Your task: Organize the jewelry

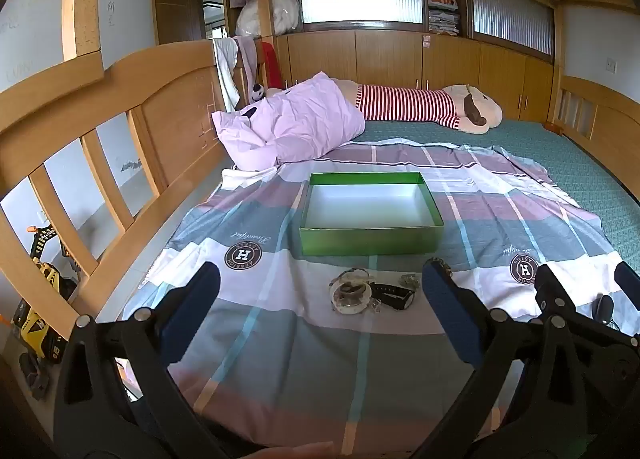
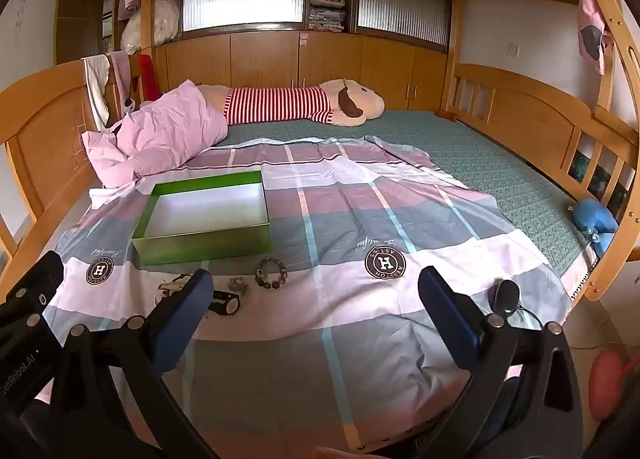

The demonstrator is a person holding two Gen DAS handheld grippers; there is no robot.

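Left claw [image 1: 320, 291] open (nothing held), jewelry [image 1: 370, 295] between fingers, apart

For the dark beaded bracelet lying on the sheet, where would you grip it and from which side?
Grip the bead bracelet across one side of its ring, one finger inside the loop and one outside, coming from above. It lies flat on the bedsheet, apart from the other pieces, so probably nothing blocks the open right claw.

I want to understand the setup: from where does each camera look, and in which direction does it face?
Left wrist: on the left gripper, facing down the bed at the green box; the right gripper shows at its right.
Right wrist: on the right gripper, same direction; box at left.
Shared: box, jewelry, plaid sheet.
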